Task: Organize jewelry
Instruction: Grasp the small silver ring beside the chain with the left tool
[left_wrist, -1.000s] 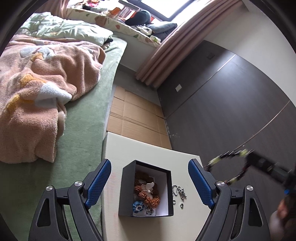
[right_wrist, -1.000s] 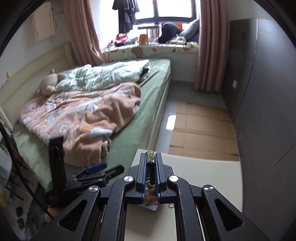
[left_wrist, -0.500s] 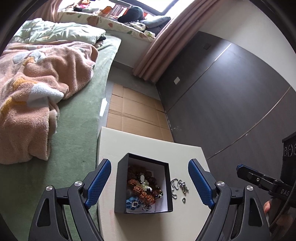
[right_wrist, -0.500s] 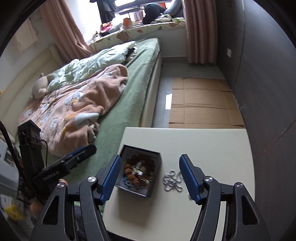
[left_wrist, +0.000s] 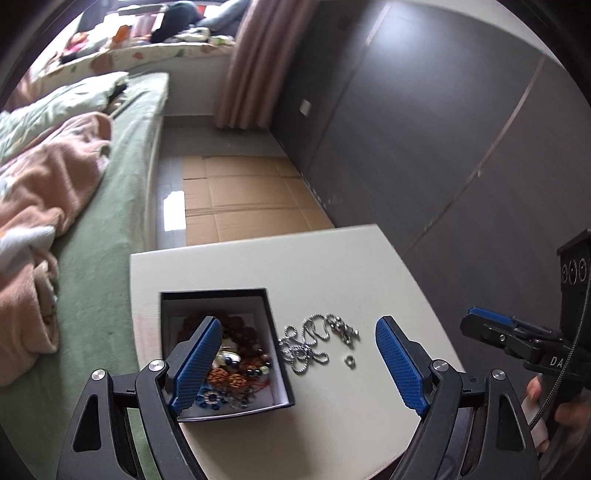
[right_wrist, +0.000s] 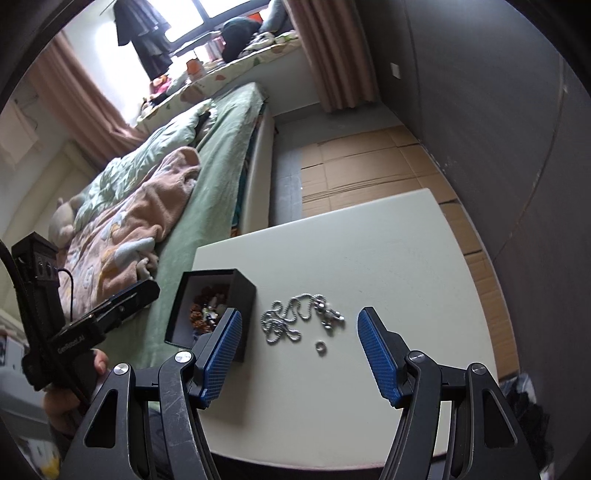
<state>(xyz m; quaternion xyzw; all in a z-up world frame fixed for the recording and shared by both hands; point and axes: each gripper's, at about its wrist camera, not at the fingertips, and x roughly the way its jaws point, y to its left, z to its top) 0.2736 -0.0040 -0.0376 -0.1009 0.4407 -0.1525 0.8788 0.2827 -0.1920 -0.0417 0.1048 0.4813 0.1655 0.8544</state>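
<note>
An open black box (left_wrist: 258, 306) (right_wrist: 243, 291) holds brown bead bracelets and other jewelry on a white table (left_wrist: 332, 266) (right_wrist: 388, 251). A silver ball chain (left_wrist: 306, 341) (right_wrist: 291, 319) lies right of the box, with a small silver ring (left_wrist: 349, 361) (right_wrist: 320, 347) beside it. My left gripper (left_wrist: 299, 363) is open and empty above the box's right side and the chain. My right gripper (right_wrist: 299, 350) is open and empty above the chain and ring; it shows at the right of the left wrist view (left_wrist: 491, 325).
A bed with a green sheet (left_wrist: 110, 229) and pink blanket (left_wrist: 40, 177) runs along the table's left edge. Flattened cardboard (left_wrist: 243, 199) covers the floor beyond the table. A dark wall (left_wrist: 443, 129) stands on the right.
My right gripper has opened; the green bead bracelet it held a second ago now lies in the box. Both grippers have swung down and right towards the chain.
</note>
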